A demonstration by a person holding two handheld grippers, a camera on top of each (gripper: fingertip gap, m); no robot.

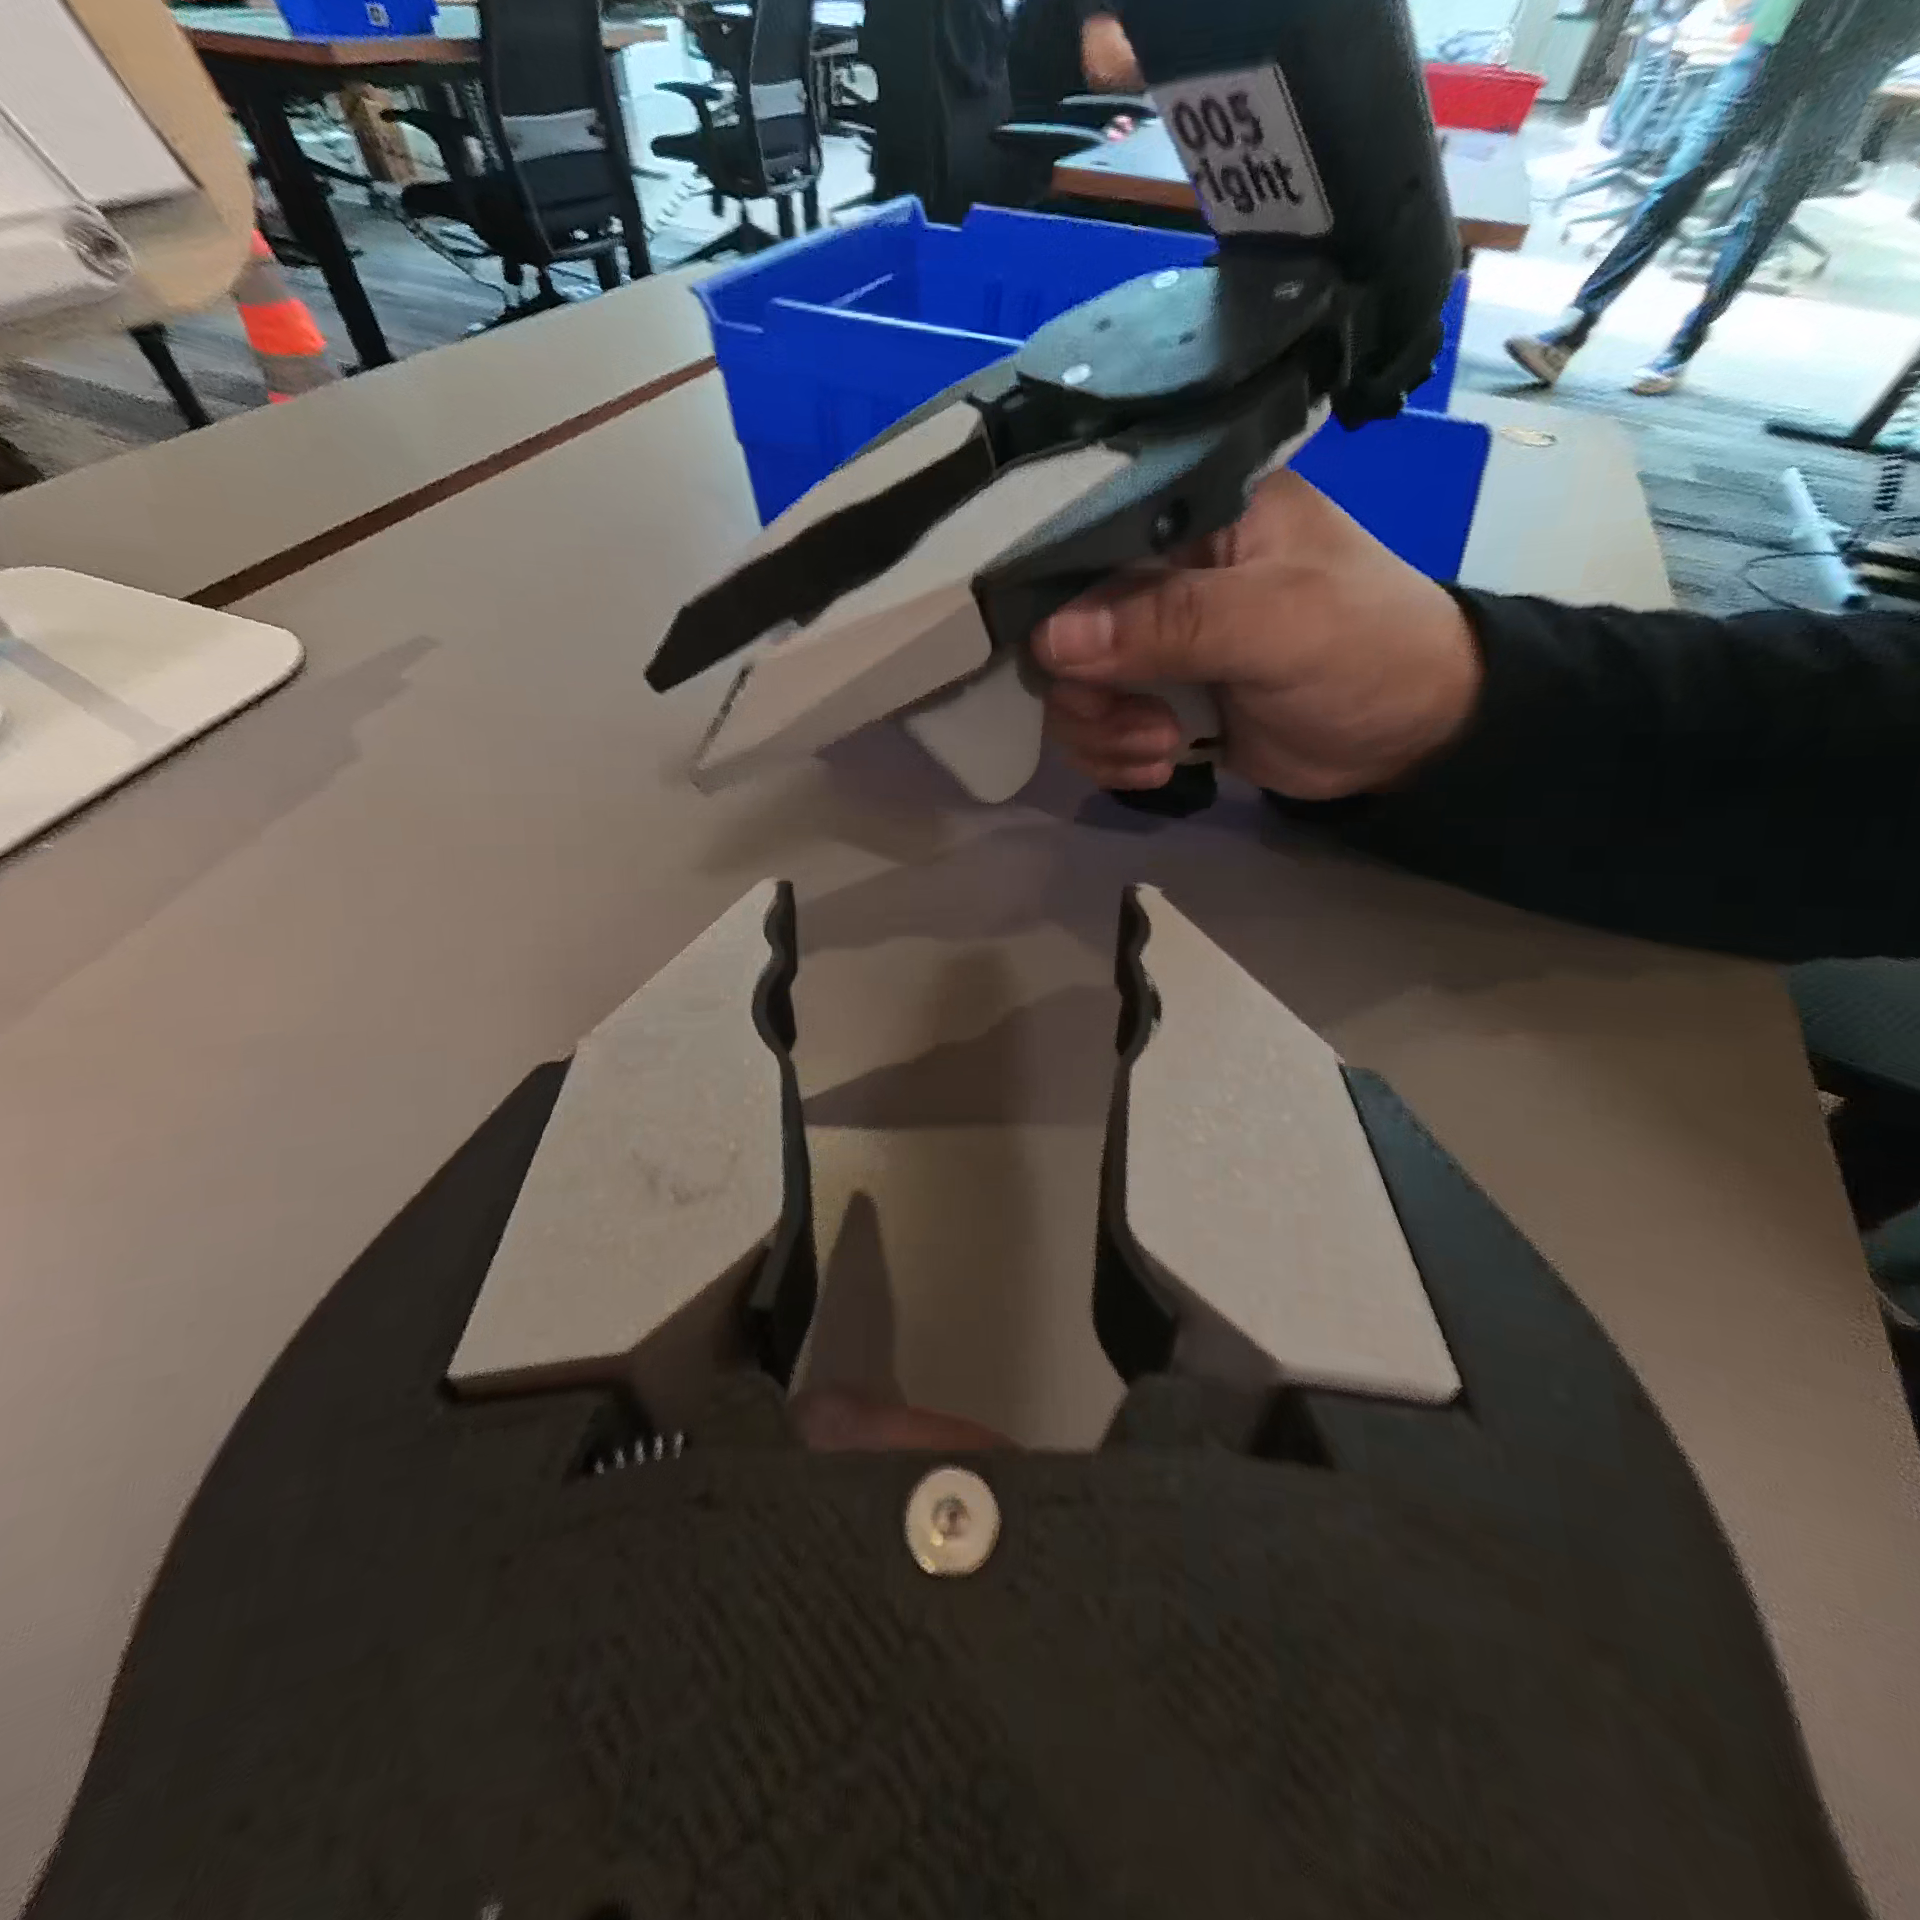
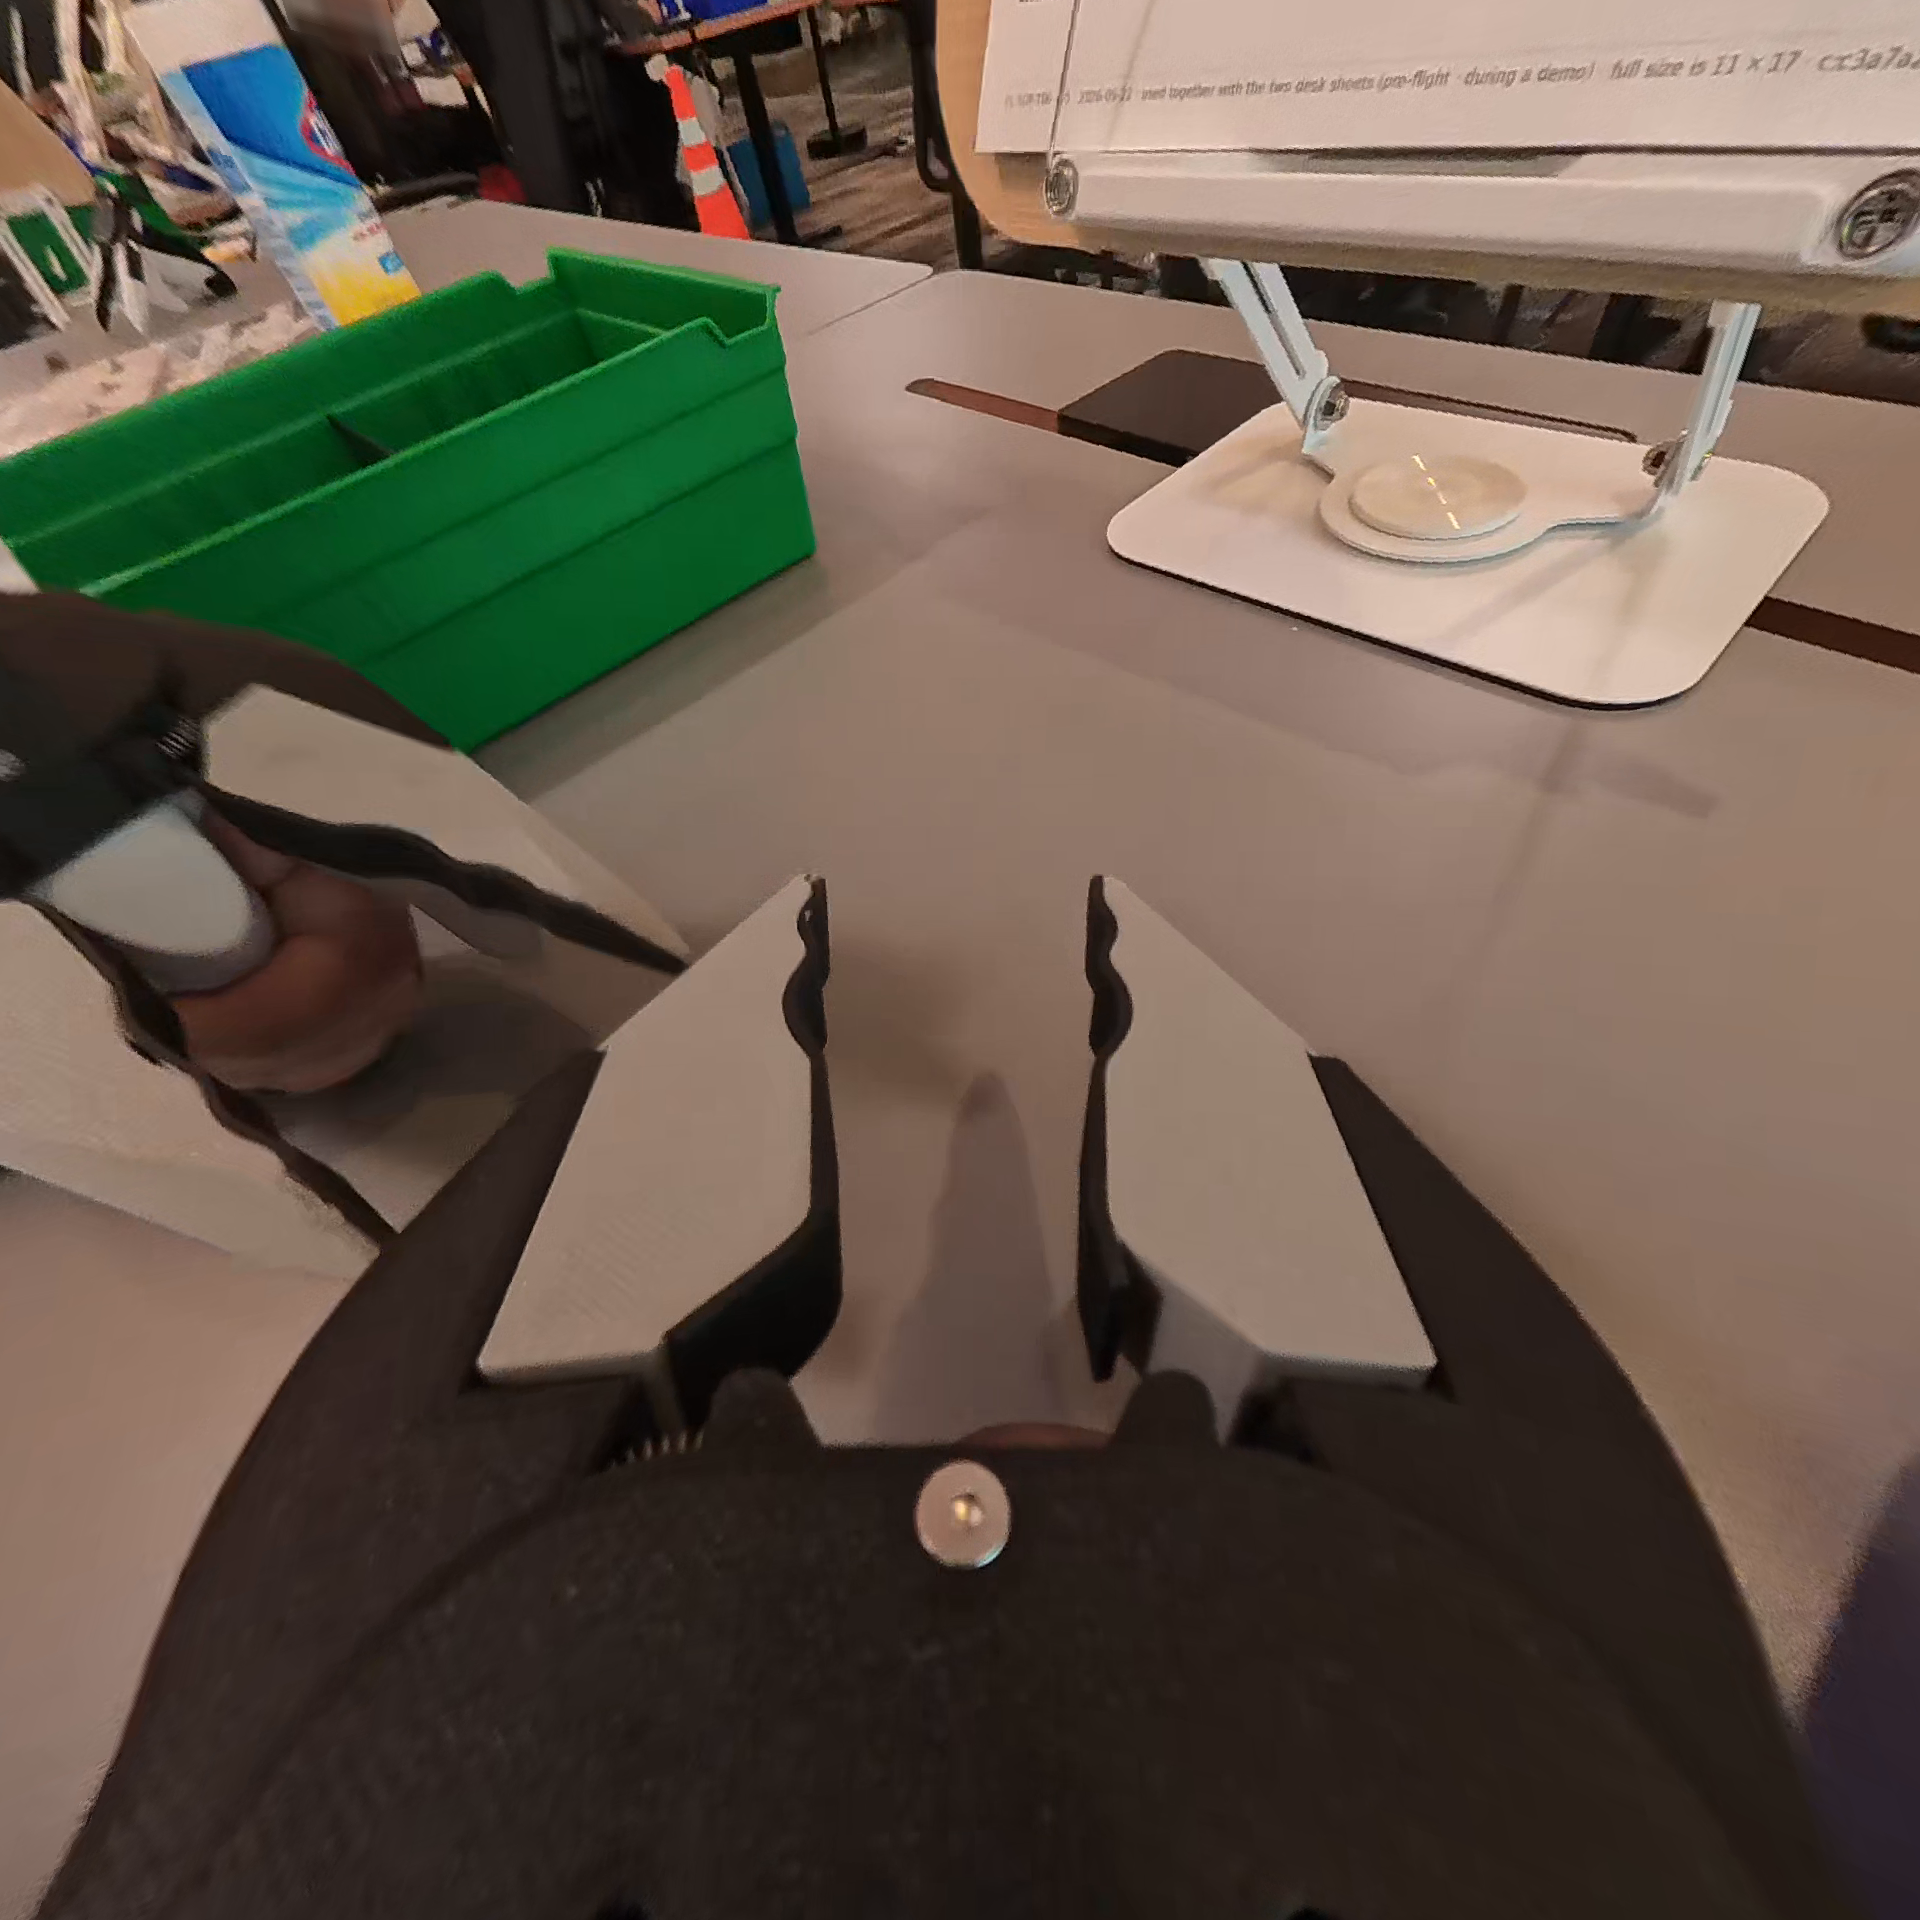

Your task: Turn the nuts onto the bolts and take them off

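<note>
My left gripper (image 1: 956, 935) and right gripper (image 2: 956, 914) both hover over the grey table (image 2: 1195, 831) with jaws spread apart, gripping nothing. I see no nuts or bolts; whether any lie in the green bin (image 2: 582, 540) to my left or the blue bin (image 1: 862, 384) to my right, I cannot tell.

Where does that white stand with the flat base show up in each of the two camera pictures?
Left wrist view: only a corner of the white stand, at the left edge.
Right wrist view: whole white stand, upper right.
Shared landmark: the dark seam across the grey table.
</note>
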